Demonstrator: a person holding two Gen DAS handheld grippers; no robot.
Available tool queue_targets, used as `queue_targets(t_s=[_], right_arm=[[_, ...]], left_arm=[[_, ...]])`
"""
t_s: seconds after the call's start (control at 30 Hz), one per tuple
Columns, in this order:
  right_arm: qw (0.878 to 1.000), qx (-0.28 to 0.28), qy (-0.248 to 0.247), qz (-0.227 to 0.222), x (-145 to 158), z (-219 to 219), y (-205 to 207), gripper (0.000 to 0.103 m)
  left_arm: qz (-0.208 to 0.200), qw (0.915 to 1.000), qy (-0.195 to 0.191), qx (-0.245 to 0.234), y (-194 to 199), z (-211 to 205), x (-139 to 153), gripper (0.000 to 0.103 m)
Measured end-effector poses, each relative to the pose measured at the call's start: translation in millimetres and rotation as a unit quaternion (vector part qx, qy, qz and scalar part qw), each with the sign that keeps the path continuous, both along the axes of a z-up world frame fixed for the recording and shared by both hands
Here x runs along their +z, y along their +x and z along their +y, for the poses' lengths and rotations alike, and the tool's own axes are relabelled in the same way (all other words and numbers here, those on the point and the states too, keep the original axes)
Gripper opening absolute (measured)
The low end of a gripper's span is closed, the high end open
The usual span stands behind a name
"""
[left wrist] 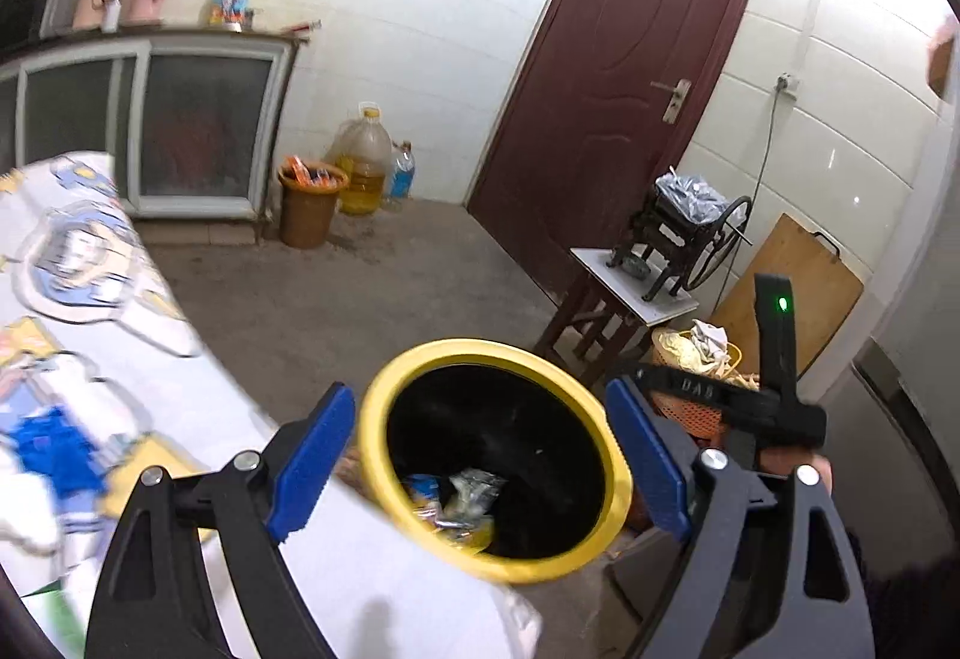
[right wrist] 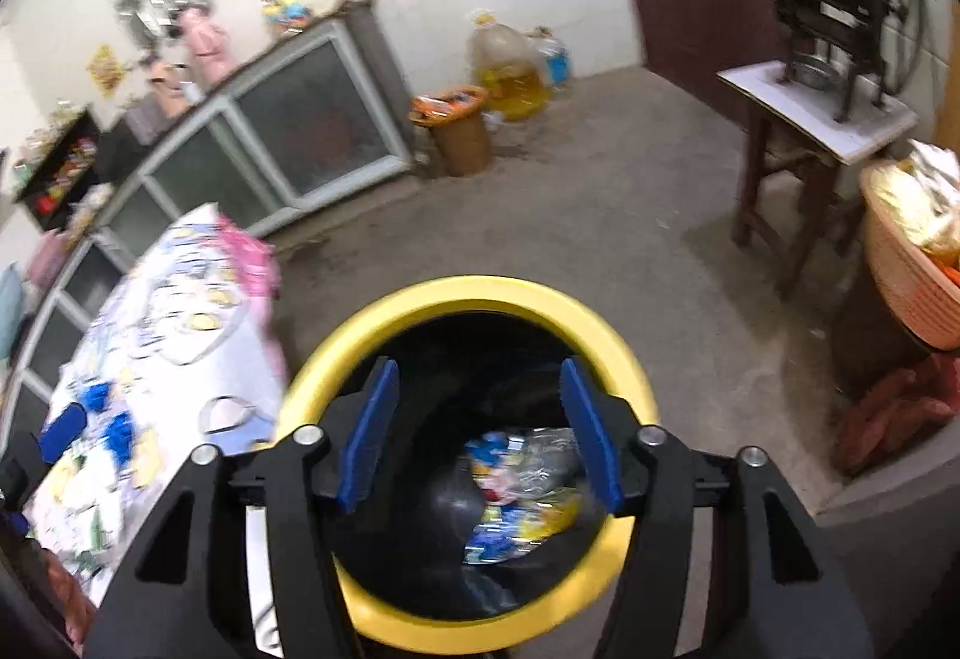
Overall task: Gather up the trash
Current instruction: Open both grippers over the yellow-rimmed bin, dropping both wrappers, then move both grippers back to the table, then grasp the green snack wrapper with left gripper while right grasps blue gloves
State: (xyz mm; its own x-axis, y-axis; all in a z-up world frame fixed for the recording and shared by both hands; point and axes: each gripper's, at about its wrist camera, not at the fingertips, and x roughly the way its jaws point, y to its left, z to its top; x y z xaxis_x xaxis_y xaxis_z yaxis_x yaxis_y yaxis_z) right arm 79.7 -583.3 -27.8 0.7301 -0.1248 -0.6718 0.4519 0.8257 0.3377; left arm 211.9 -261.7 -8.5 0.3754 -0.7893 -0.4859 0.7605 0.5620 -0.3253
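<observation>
The right gripper (right wrist: 479, 449) is hovering with its blue-padded jaws spread wide and empty, directly over the mouth of the round yellow-rimmed bin with a black liner (right wrist: 624, 359). The left gripper (left wrist: 480, 455) is also gaping empty above it. Crumpled wrappers (right wrist: 522, 485) are lying at the bin's bottom. The bin is standing just beside the edge of the cartoon-printed tablecloth (left wrist: 198, 389).

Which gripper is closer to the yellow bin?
Right. The right gripper hangs open directly over the yellow bin, above the wrappers inside. The left gripper, also open, sits back toward the table side.
</observation>
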Motion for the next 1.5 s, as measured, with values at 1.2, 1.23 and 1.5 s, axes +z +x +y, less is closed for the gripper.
queue_targets(t_s=[1.2, 1.23, 1.5], right_arm=[[0.899, 0.422, -0.120, -0.001, -8, 291, 159, 0.053], [0.898, 0.425, -0.114, -0.001, -8, 292, 160, 0.053], [0.897, 0.432, -0.091, 0.025, -26, 302, 187, 0.053]], left_arm=[[0.052, 0.9658, 0.080, 0.241, -23, 310, -50, 0.094], [0.053, 0.9653, 0.078, 0.243, -21, 310, -50, 0.094], [0.080, 0.9616, 0.068, 0.254, -4, 309, -57, 0.094]])
